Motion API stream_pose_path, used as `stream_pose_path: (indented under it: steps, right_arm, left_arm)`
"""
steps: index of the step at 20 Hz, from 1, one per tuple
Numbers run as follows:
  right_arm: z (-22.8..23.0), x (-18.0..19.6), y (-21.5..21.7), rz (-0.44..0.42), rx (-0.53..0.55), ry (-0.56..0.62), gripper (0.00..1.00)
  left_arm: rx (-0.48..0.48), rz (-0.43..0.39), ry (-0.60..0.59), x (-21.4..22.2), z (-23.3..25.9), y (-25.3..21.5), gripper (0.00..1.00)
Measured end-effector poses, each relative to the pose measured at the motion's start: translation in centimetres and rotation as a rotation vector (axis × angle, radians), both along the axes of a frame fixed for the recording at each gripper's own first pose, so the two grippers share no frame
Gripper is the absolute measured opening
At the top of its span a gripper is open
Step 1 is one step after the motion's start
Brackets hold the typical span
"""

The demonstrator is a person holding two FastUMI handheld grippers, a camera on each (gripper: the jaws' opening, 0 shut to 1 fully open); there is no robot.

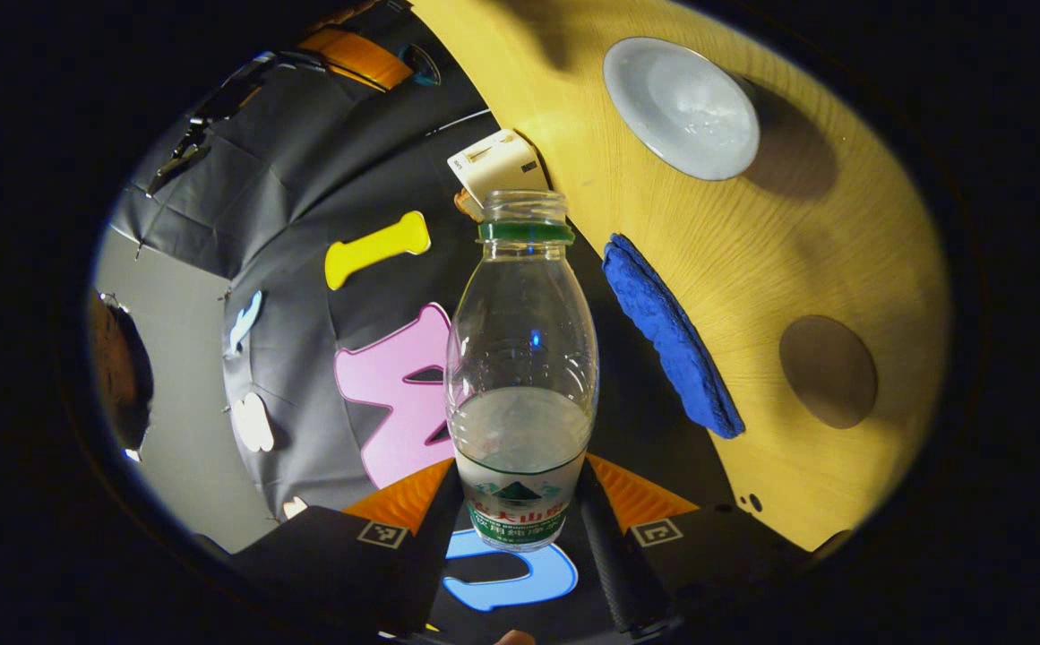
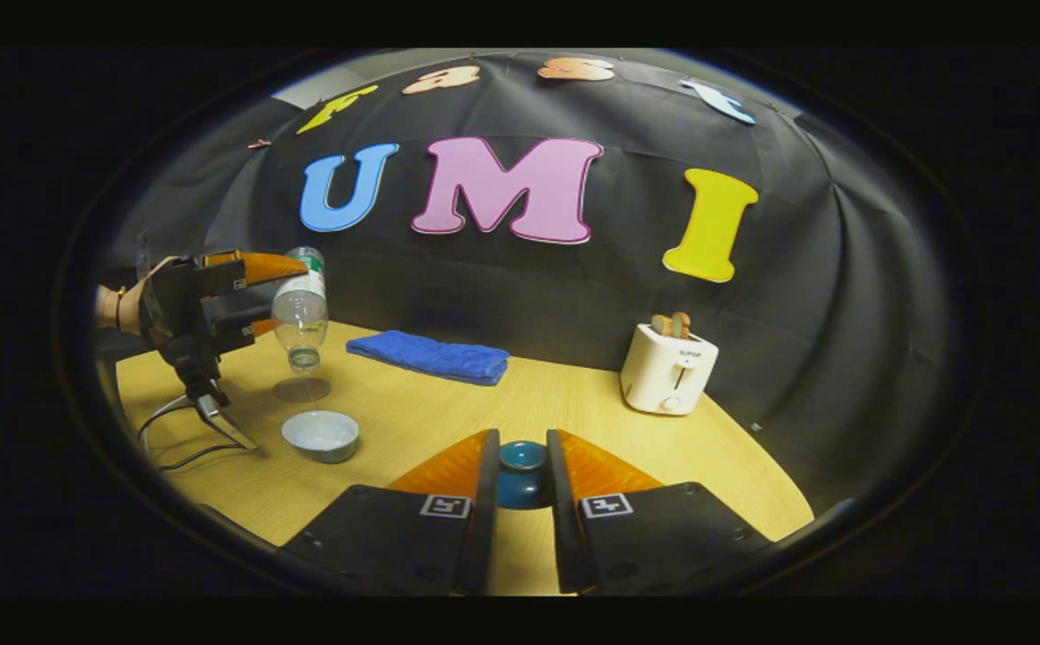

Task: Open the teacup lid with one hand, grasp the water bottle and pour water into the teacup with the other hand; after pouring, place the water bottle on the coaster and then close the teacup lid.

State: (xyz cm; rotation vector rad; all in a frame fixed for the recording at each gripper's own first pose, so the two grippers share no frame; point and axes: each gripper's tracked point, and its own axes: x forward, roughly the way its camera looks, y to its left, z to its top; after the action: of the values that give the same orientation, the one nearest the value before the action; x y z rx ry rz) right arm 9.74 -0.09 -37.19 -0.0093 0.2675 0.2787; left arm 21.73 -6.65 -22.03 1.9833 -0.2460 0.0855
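Left gripper [image 1: 520, 502]: clenched on the water bottle [image 1: 521, 358], both fingers pressing its labelled lower body; also seen far left in the right gripper view.
Water bottle: uncapped, partly full, tipped mouth-down above the desk [image 2: 573, 403], mouth hanging over the far-left area near the coaster [image 2: 302, 389].
Right gripper [image 2: 522, 488]: closed around the teacup lid [image 2: 522, 459], fingers hugging a dark teal knobbed piece at near centre; lifted or resting on the desk, cannot tell.
Teacup [image 2: 321, 434]: pale open cup on the desk, near left, just nearer than the coaster; seen as a pale disc in the left gripper view.
Step in hand: judged to be pouring, or lining up for it.
Doing it well: bring bottle mouth directly over the cup rim before tilting further; tilt slowly to keep the stream thin; keep grip low and firm.
Risk: mouth looks offset toward the coaster, so spilling on the desk is possible.
Other things: blue towel [image 2: 430, 356] far centre, toaster [image 2: 669, 369] far right, both well apart from the pour.
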Motion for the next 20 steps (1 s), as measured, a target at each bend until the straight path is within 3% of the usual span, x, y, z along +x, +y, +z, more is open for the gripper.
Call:
stream_pose_path:
  steps: [6,7,9,13,17,18,19,20]
  right_arm:
    - [0.0,0.2,1.2,-0.016,0.007,0.017,0.3]
    - [0.1,0.2,1.4,-0.02,0.009,0.017,0.35]
    - [0.2,0.2,1.7,-0.025,0.006,0.019,0.3]
    - [0.5,0.1,2.2,-0.039,-0.006,0.02,0.31]
    - [0.9,0.1,3.0,-0.037,-0.013,0.017,0.3]
    - [0.9,0.0,3.1,-0.035,-0.014,0.017,0.35]
    - [0.9,0.0,3.2,-0.034,-0.017,0.015,0.3]
    - [0.9,-0.1,3.2,-0.034,-0.021,0.016,0.35]
  left_arm:
    - [-0.39,0.125,0.171,-1.6,-3.6,1.2,0.75]
    - [-0.474,0.154,0.207,-1.7,-4.2,1.4,0.75]
    - [-0.637,0.217,0.27,-1.8,-5.3,2.0,0.75]
    - [-0.998,0.34,0.37,-1.7,-6.9,3.2,0.75]
    - [-1.377,0.354,0.48,-1.9,-7.9,1.7,0.75]
    - [-1.47,0.34,0.513,-1.9,-8.2,1.4,0.75]
    - [-1.558,0.327,0.538,-2.0,-8.4,1.1,0.75]
    - [-1.634,0.32,0.556,-1.1,-8.2,1.2,0.75]
